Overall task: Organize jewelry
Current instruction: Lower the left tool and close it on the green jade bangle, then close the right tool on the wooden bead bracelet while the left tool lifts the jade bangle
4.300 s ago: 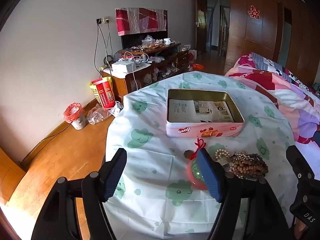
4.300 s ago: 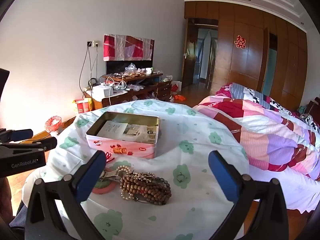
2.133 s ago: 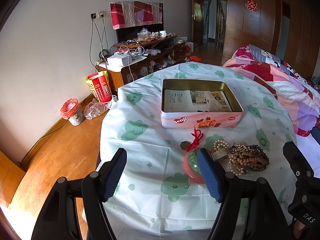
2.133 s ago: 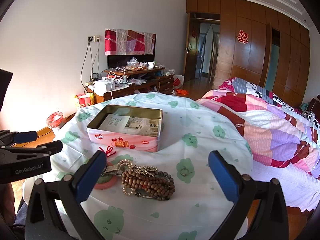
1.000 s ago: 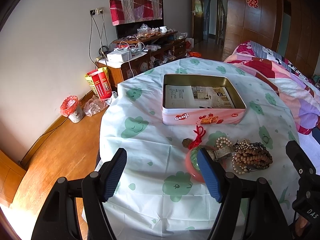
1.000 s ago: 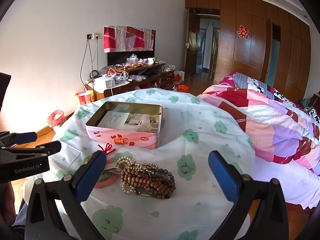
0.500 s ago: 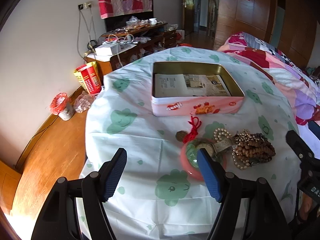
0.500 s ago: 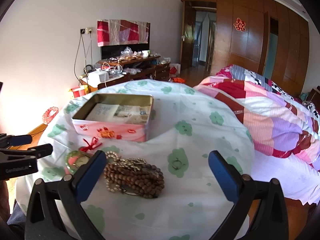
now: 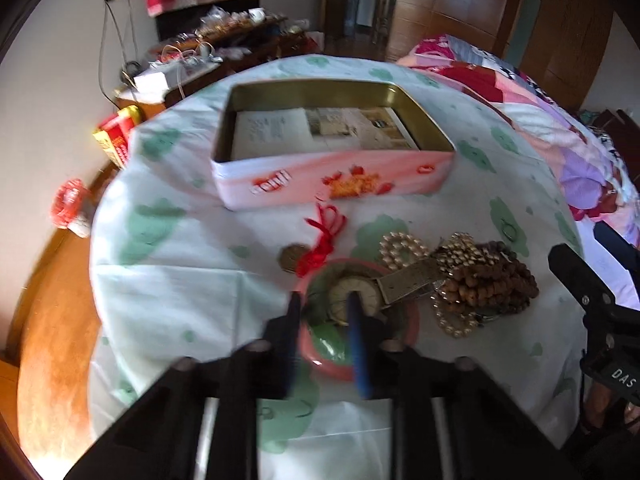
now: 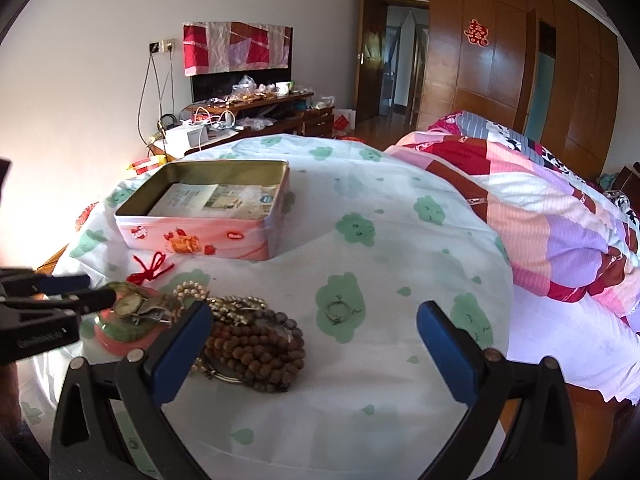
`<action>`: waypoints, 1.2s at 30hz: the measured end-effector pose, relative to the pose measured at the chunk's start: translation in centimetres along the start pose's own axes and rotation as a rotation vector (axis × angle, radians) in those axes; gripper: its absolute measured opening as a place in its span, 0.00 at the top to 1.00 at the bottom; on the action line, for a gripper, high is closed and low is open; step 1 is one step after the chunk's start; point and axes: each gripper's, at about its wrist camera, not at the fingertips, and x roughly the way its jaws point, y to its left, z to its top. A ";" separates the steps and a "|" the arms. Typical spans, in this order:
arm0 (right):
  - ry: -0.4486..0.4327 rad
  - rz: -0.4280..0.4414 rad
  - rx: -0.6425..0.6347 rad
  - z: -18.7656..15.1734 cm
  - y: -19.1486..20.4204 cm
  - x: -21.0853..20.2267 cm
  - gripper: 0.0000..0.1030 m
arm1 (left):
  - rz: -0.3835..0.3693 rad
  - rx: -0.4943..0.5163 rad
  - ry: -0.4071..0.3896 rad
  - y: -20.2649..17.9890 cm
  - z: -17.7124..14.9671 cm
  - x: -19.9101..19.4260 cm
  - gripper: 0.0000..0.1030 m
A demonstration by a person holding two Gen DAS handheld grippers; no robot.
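Left wrist view: the left gripper point(image 9: 324, 312), jaws closing, straddles the round pink-rimmed green dish point(image 9: 356, 320) holding a metal-banded watch point(image 9: 360, 298); whether they pinch it is unclear. Right wrist view: the right gripper point(image 10: 312, 336) has its jaws spread wide above the cloth-covered tabletop point(image 10: 400, 248), knobbly wooden beads point(image 10: 256, 346) nearby, rectangular tin point(image 10: 208, 210) beyond.

tin point(image 9: 328, 184): glossy metal | tablecloth point(image 10: 400, 256): matt cloth | bracelet point(image 10: 256, 344): wooden beads
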 end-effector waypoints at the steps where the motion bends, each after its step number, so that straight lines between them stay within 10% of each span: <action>1: -0.002 -0.003 0.001 0.0 -0.1 0.1 0.00 | -0.002 0.003 -0.011 0.0 0.1 -0.2 0.87; 25: 0.002 0.001 0.027 -0.2 -1.6 1.4 0.00 | -0.099 0.016 -0.268 0.3 2.6 -7.1 0.88; 36: 0.018 0.232 -0.102 -0.1 2.4 1.1 0.29 | -0.028 -0.053 -0.236 2.2 2.8 -5.4 0.88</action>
